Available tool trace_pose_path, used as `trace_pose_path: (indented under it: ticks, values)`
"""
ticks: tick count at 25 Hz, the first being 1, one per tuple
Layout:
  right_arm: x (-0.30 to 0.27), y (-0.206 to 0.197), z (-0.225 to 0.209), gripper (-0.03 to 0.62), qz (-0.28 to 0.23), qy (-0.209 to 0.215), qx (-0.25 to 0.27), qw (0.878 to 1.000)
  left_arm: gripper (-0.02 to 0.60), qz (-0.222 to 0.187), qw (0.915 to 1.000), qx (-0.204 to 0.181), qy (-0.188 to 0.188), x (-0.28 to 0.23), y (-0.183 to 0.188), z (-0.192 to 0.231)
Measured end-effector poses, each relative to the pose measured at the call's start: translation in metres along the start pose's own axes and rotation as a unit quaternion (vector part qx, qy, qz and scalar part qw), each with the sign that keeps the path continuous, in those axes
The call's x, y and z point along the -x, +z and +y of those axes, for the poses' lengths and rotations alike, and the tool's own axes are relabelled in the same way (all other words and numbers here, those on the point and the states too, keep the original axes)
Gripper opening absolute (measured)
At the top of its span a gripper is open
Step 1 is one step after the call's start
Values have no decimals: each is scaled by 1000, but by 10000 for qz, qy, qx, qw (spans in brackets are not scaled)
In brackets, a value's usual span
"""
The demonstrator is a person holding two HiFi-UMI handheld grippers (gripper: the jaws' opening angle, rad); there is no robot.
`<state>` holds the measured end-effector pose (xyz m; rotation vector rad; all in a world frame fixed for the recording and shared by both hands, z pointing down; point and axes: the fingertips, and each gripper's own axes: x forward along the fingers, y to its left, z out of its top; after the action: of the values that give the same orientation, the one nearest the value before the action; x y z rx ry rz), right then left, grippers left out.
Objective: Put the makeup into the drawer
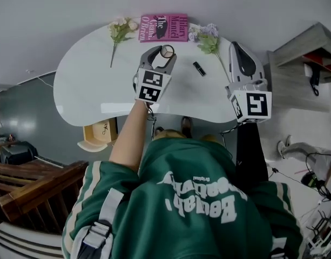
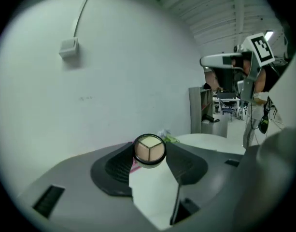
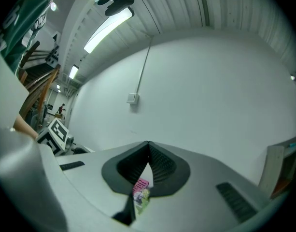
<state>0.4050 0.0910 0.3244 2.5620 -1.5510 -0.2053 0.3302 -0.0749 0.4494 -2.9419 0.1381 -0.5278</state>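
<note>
A round makeup compact (image 1: 167, 51) with a black rim and three pale pans is pinched between the pads of my left gripper (image 1: 164, 53), held up above the white table (image 1: 89, 85). The left gripper view shows the compact (image 2: 149, 150) upright between the two dark pads, with the left gripper (image 2: 148, 153) pointing at a bare wall. A small black makeup tube (image 1: 199, 68) lies on the table between the grippers. My right gripper (image 1: 235, 45) hovers over the table's right end, its jaws shut with nothing in them (image 3: 148, 144). A light wooden drawer (image 1: 99, 134) shows below the table's near edge.
A pink book (image 1: 164, 27) lies at the table's far edge, between two flower sprigs (image 1: 120, 30) (image 1: 207, 38). A grey shelf unit (image 1: 308, 47) stands to the right. Dark wooden furniture (image 1: 30, 190) is at the lower left. The person's green top fills the foreground.
</note>
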Motion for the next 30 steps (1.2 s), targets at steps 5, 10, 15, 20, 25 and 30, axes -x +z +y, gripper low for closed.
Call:
trace_pose_path:
  ticks: [5,10,15,20,25,30]
  values:
    - [-18,22,6,9,-296,67,3,9995,233,-584,9977,-32,354,44,70,11]
    - [-26,30,17,9,-420,183,-2,9990,233,-1167,9919,135,491,84,128,21]
    - [-39,33,34,9,-462,409,-45,9981,233,-1348,9889,159,608,102,133,33]
    - [-61,39,73,9,-552,861,-107,9947,233,-1264,9874,231,929,128,116,59]
    - [-89,50,139,9,-652,1388,-193,9880,233,-1222,9828,351,1340,178,94,102]
    - [-115,70,239,9,-776,2274,-241,9704,233,-1001,9704,547,2131,255,55,152]
